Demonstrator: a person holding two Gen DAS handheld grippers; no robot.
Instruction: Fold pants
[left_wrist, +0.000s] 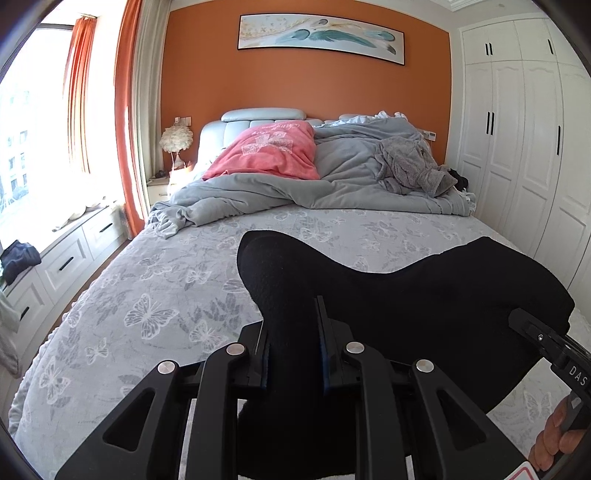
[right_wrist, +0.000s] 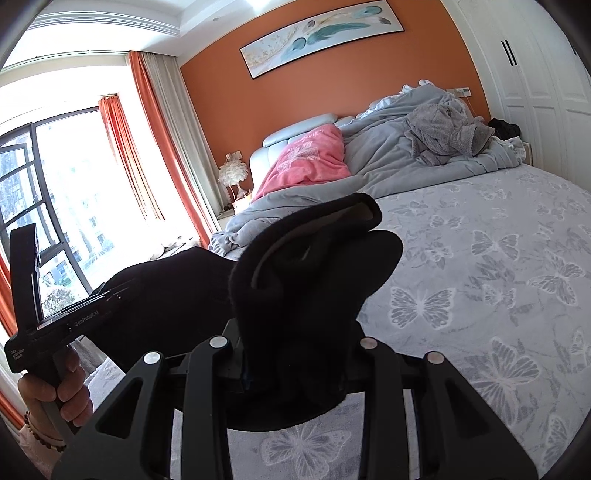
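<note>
Black pants (left_wrist: 406, 295) hang between my two grippers, lifted above the bed. My left gripper (left_wrist: 293, 332) is shut on one end of the pants, with the cloth bunched up between its fingers. My right gripper (right_wrist: 299, 350) is shut on the other end of the pants (right_wrist: 314, 266), where a folded hem sticks up; its fingertips are hidden by the cloth. The right gripper also shows at the right edge of the left wrist view (left_wrist: 546, 343). The left gripper shows at the left of the right wrist view (right_wrist: 62, 317), held by a hand.
The bed (left_wrist: 147, 295) has a grey butterfly-print cover. A rumpled grey duvet (left_wrist: 332, 184), a pink blanket (left_wrist: 273, 151) and a grey garment (left_wrist: 410, 166) lie near the headboard. White wardrobes (left_wrist: 524, 147) stand right, a window bench with drawers (left_wrist: 62, 258) left.
</note>
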